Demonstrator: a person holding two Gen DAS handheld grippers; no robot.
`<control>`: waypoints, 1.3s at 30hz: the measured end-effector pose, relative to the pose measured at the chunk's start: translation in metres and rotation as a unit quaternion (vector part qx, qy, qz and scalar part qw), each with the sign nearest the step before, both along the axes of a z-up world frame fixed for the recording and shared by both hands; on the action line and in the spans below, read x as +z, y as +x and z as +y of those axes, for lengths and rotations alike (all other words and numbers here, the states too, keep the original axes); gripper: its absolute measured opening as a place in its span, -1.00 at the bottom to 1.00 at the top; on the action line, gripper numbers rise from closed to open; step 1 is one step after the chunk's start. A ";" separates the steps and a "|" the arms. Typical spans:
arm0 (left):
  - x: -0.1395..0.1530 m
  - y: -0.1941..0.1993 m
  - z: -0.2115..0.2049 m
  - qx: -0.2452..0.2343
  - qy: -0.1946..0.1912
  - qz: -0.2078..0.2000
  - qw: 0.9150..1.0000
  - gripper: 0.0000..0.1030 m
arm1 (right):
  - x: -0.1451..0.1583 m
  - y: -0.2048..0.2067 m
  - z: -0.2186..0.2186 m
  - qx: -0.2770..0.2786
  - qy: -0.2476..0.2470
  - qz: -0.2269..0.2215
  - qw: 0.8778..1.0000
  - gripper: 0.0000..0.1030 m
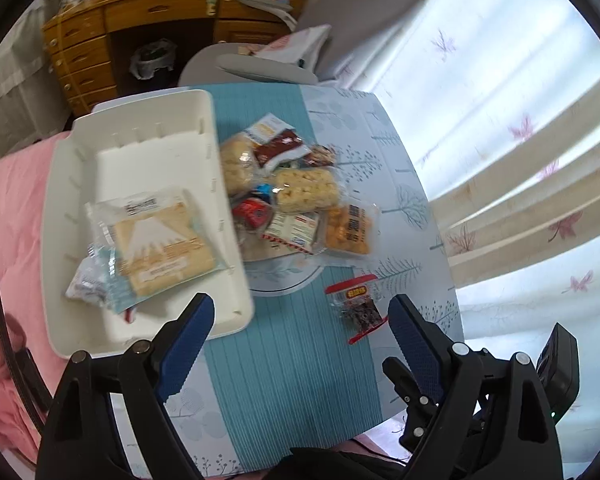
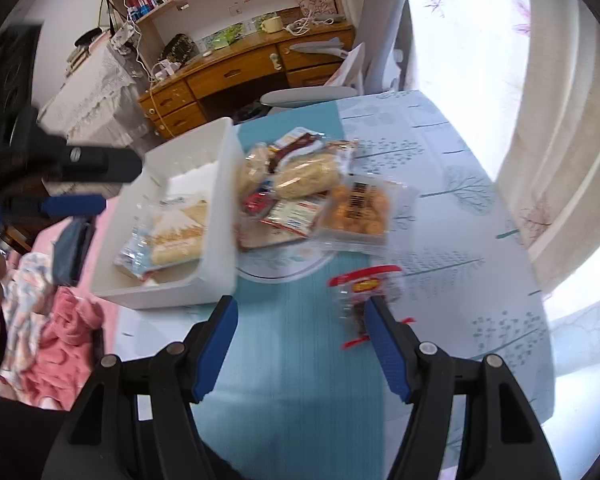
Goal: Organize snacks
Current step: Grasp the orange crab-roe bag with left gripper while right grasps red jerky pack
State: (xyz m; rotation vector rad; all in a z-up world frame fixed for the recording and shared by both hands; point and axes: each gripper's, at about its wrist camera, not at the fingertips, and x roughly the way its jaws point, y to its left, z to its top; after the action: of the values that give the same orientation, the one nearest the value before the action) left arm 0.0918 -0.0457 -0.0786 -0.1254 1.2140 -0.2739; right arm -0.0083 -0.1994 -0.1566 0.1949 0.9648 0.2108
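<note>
We found the sorting barely begun. The white tray sat on the left part of the bench and held only a large flat pack of biscuits with a smaller crinkled packet tucked against its near corner; most of the tray floor was bare. The greater share of the snacks remained in a loose pile heaped on a round plate just beside the tray's right wall: bread rolls, a clear tub of orange puffs, and several small wrappers. One red-topped packet of dark dried fruit lay apart from the pile on the cloth, nearer to us.

Our left tongs stood wide open with nothing between them, hovering over the blue runner between the tray corner and that stray packet. Our right tongs were also open and empty, the right finger overlapping the red-topped packet in the right wrist view; whether it touched the packet we could not tell.

We judged nearly everything was left to move. The tray's near corner and the plate rim crowded the approach. A chair and a wooden desk stood beyond the bench, well clear.
</note>
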 end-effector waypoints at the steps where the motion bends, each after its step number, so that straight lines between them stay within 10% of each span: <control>1: -0.003 0.003 -0.008 -0.008 0.005 0.003 1.000 0.71 | -0.004 -0.001 -0.002 0.001 -0.009 -0.003 1.000 0.29; 26: -0.148 0.117 -0.139 -0.019 0.095 0.179 0.979 0.83 | -0.118 0.033 -0.027 0.111 -0.091 0.018 0.989 0.28; 39: -0.198 0.151 -0.173 -0.008 0.160 0.197 0.967 0.83 | -0.133 0.057 -0.017 0.167 -0.098 0.037 0.981 0.22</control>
State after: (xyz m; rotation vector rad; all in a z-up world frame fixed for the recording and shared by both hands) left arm 0.2431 -0.2182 -0.2767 0.1173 1.6389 -0.0624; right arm 0.0487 -0.2166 -0.2892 -0.1423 1.0819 0.4160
